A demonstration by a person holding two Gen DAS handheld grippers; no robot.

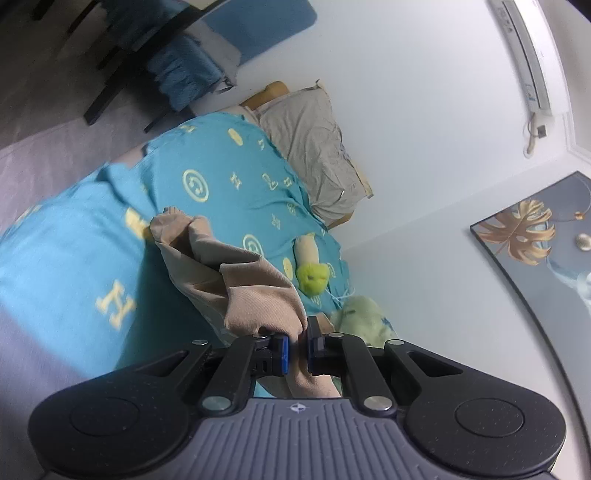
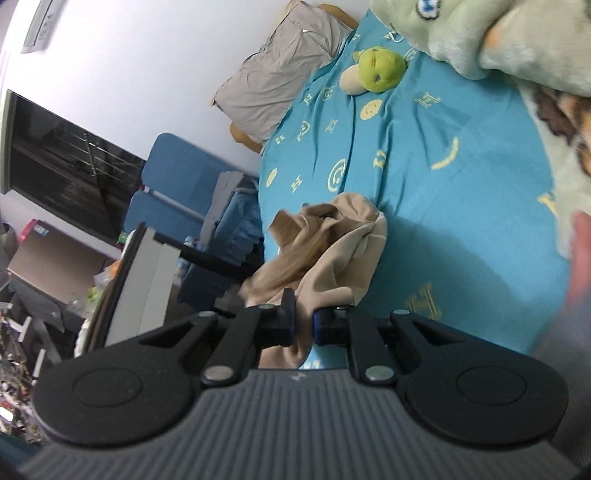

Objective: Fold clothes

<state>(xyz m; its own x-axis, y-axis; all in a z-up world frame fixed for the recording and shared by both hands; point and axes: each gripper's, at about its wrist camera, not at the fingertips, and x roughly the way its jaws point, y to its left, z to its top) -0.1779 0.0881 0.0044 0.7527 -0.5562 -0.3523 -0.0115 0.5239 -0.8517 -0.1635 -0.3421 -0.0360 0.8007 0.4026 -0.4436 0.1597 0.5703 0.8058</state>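
Note:
A beige garment (image 1: 236,280) hangs bunched over the blue bedsheet (image 1: 59,266). My left gripper (image 1: 298,349) is shut on one edge of it, with cloth pinched between the blue pads and trailing away toward the bed. In the right wrist view the same beige garment (image 2: 328,254) drapes in folds off the bed's edge, and my right gripper (image 2: 303,326) is shut on another part of it. The cloth runs down between both pairs of fingers. The garment's full shape is hidden by its folds.
On the blue bedsheet (image 2: 461,192) lie a green plush toy (image 2: 376,68), a large pale plush (image 2: 480,33) and a grey pillow (image 2: 280,70). Blue chairs (image 2: 177,184) and a dark table stand beside the bed. A framed picture (image 1: 535,236) hangs on the white wall.

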